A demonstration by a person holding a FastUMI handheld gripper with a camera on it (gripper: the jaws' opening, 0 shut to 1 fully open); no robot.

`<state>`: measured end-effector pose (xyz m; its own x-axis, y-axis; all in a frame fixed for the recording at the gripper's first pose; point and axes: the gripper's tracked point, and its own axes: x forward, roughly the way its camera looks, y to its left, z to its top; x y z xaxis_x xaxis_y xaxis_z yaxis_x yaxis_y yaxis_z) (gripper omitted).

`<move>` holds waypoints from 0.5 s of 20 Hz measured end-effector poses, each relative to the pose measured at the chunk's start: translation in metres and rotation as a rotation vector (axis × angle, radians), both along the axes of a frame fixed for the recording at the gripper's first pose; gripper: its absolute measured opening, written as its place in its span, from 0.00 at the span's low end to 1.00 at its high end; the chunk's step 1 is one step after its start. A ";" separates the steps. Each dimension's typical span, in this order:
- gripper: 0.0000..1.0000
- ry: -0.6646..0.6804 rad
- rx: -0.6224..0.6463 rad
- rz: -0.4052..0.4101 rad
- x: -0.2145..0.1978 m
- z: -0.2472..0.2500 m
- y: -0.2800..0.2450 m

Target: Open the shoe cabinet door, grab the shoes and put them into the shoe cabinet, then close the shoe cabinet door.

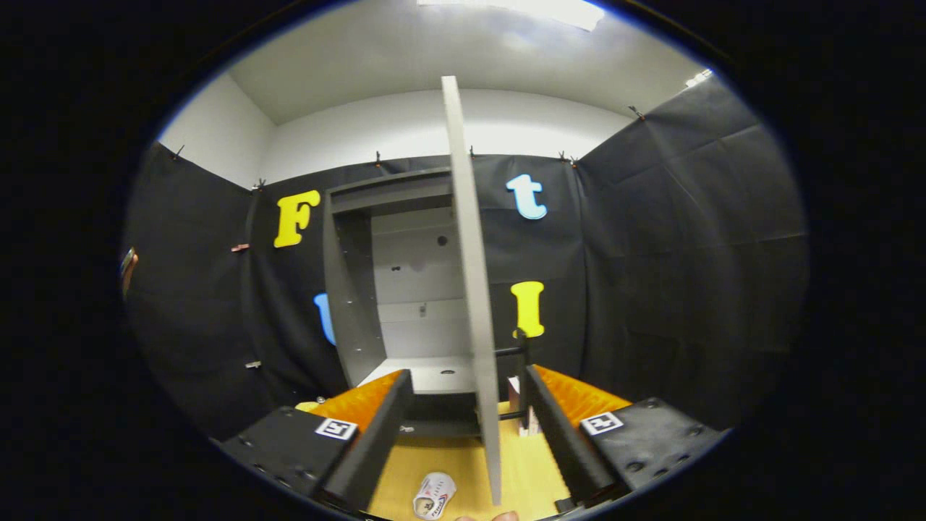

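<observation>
The grey shoe cabinet (362, 289) stands against the booth wall, and its bare interior with a pale bottom shelf is exposed. Its door (470, 275) is swung out toward me and appears edge-on, a thin tall panel running down between my fingers. A black bar handle (510, 352) sticks out of the door's right face, just beside my right fingertip. My gripper (466, 373) is open, one finger on each side of the door, and neither presses on it. A white shoe (434, 496) lies on the wooden surface (532, 470) below, between the fingers and left of the door.
A small white and pink object (516, 405) sits by the door's right side near the handle, partly hidden by my right finger. Black cloth walls close in on the left, back and right. A person's fingertip (499, 516) peeks in beneath the door.
</observation>
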<state>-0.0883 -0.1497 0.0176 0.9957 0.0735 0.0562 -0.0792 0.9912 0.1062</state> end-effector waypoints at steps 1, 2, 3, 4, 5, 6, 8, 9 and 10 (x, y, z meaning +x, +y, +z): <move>0.86 0.005 -0.011 0.019 -0.009 -0.002 0.011; 0.98 0.013 -0.023 0.035 -0.005 -0.005 0.025; 0.98 0.026 -0.029 0.047 -0.004 -0.010 0.039; 0.98 0.046 -0.036 0.070 -0.002 -0.017 0.054; 0.98 0.065 -0.030 0.085 0.003 -0.024 0.067; 0.98 0.091 -0.018 0.102 0.006 -0.033 0.080; 0.98 0.154 -0.009 0.135 0.008 -0.060 0.102; 0.98 0.188 -0.014 0.139 0.013 -0.076 0.108; 0.98 0.222 -0.018 0.143 0.016 -0.093 0.116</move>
<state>-0.0727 -0.0334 -0.0759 0.9628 0.2137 -0.1654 -0.1956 0.9734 0.1193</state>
